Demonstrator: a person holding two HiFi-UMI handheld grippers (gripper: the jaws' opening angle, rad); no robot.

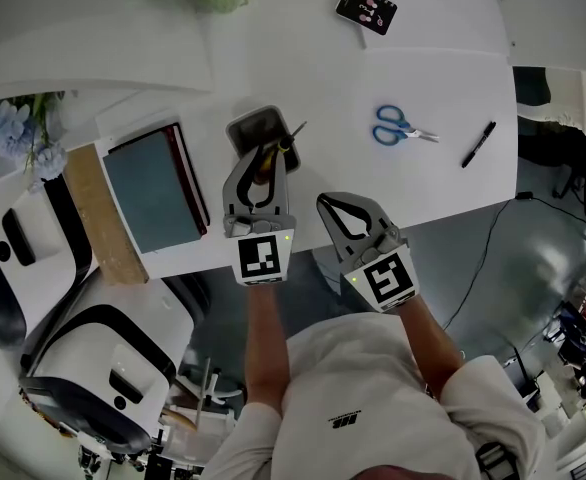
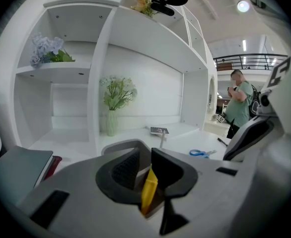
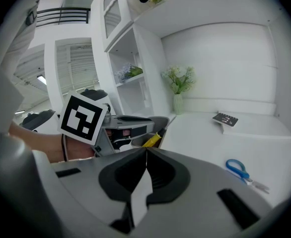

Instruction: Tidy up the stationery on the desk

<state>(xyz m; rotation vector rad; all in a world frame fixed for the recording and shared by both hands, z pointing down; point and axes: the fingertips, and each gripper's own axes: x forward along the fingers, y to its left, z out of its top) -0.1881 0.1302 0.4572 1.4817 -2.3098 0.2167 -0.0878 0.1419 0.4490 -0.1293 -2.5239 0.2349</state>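
Left gripper (image 2: 145, 160) clamped on yellow pen (image 2: 149, 188), long axis running along jaws toward grey holder (image 1: 239, 128) directly ahead. Right gripper (image 3: 145, 151) jaws together, empty; nearer hand to scissors (image 1: 393, 128), right of holder.

White shelving (image 2: 98, 73) and what surrounds it
A vase (image 2: 110, 124) of pale flowers stands in the lower bay, and blue flowers (image 2: 45, 48) lie on a shelf above. A person (image 2: 240, 105) in green stands far right. 2 white chairs (image 1: 103, 368) and a floor cable (image 1: 478, 268) show in the head view.
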